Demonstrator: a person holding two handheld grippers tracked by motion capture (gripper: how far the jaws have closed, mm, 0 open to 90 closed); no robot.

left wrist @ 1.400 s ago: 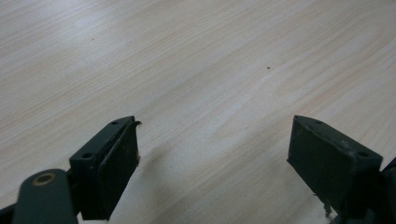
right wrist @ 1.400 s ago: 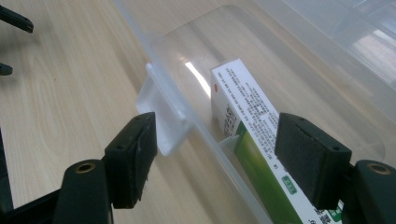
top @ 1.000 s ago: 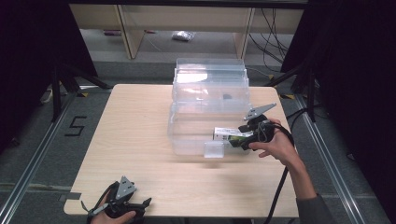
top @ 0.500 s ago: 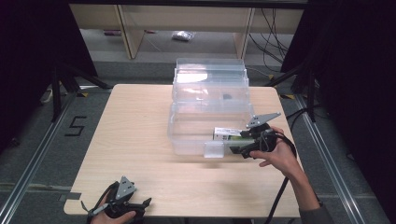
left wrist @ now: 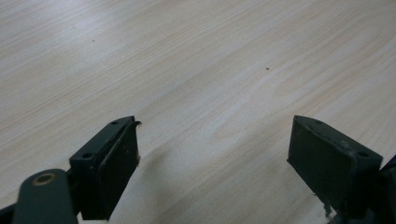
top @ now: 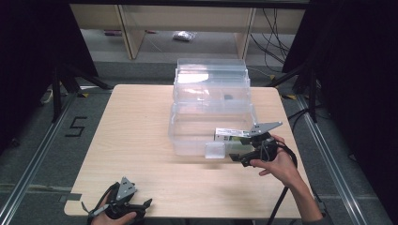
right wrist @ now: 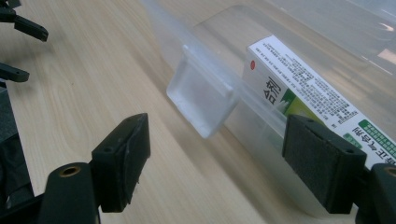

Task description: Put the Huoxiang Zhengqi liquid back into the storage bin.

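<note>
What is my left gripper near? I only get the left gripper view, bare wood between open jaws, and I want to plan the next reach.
Observer: In the high view the left gripper sits at the table's near left corner, far from everything else.
Operator: So what is on the table?
Observer: A clear plastic bin, with stacked clear containers behind it.
Operator: Anything inside the bin?
Observer: A white and green box with printed text lies in it, against the near wall.
Operator: And the other gripper?
Observer: The right gripper is open at the bin's near wall, beside its clear latch tab, gripping nothing.
</note>
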